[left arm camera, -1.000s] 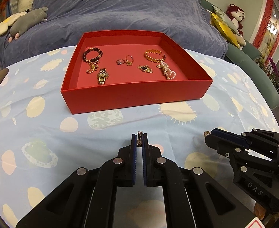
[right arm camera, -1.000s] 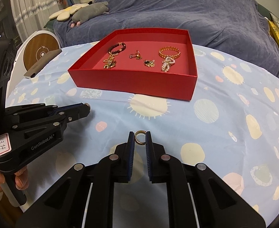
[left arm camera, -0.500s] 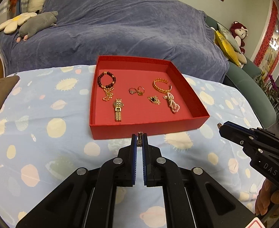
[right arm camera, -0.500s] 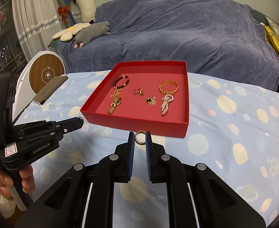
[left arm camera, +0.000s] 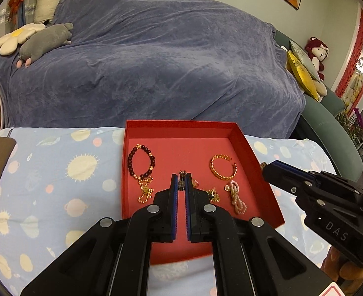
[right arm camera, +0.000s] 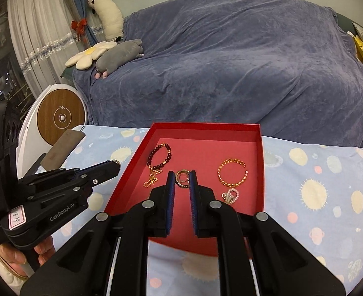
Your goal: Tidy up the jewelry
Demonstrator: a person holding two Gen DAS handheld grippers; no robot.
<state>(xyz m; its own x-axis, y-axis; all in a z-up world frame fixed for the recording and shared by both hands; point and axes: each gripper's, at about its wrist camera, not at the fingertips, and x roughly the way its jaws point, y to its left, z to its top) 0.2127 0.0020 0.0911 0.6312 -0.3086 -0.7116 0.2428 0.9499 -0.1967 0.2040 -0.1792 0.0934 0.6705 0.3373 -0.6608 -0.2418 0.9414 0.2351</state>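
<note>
A red tray (left arm camera: 181, 123) lies on the spotted blue cloth. In it are a dark bead bracelet (left arm camera: 142, 159), a gold bangle (left arm camera: 223, 170), a pearl piece (left arm camera: 235, 194) and a gold chain (left arm camera: 145, 190). My left gripper (left arm camera: 181, 176) hangs above the tray's near half, shut on a small ring (left arm camera: 181, 181) seen edge-on. My right gripper (right arm camera: 182, 174) is beside it over the tray (right arm camera: 206, 125), shut on a gold ring (right arm camera: 182, 175). Each gripper shows in the other's view, the left gripper (right arm camera: 116, 164) left of the tray, the right gripper (left arm camera: 266, 167) at its right wall.
A sofa under a blue-grey throw (left arm camera: 156, 61) stands right behind the table, with plush toys (left arm camera: 43, 40) on it. A brown flat card (right arm camera: 63, 149) lies at the table's left edge, next to a round wood-faced device (right arm camera: 61, 117). Hands hold both gripper handles.
Both grippers have risen and moved forward from the near cloth to above the tray's front part. Each still grips its ring.
</note>
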